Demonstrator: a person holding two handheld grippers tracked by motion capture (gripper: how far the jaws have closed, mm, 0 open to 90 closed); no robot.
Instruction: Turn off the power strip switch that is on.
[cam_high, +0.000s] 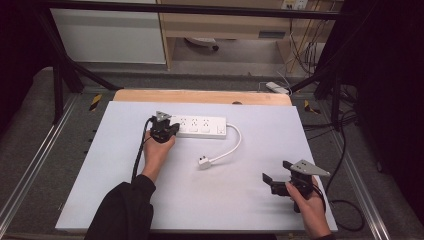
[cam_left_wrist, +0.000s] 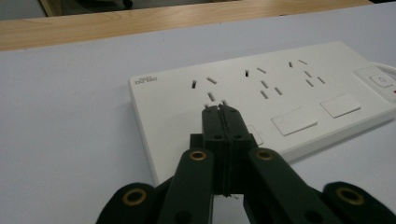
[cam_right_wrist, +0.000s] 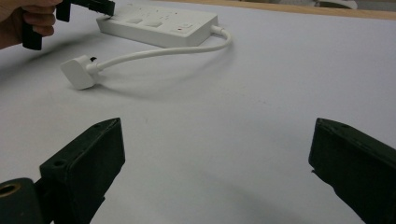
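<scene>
Nearby, plug (cam_high: 203, 162) and cord (cam_high: 231, 149) beside power strip (cam_high: 202, 127).

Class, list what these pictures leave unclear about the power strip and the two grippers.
- Left gripper view: the shut left gripper covers part of the power strip; contact is unclear.
- High view: socket holes too small.
- Right gripper view: strip's far end cut off by the top edge; the open right gripper is cropped below.

On the tabletop (cam_high: 150, 200) the power strip (cam_high: 200, 126) lies toward twelve o'clock, its cable (cam_high: 231, 147) curving back to the plug (cam_high: 203, 162) near the centre, with the left gripper (cam_high: 170, 128) at the strip's nine o'clock end and the right gripper (cam_high: 268, 180) well apart at four o'clock.
</scene>
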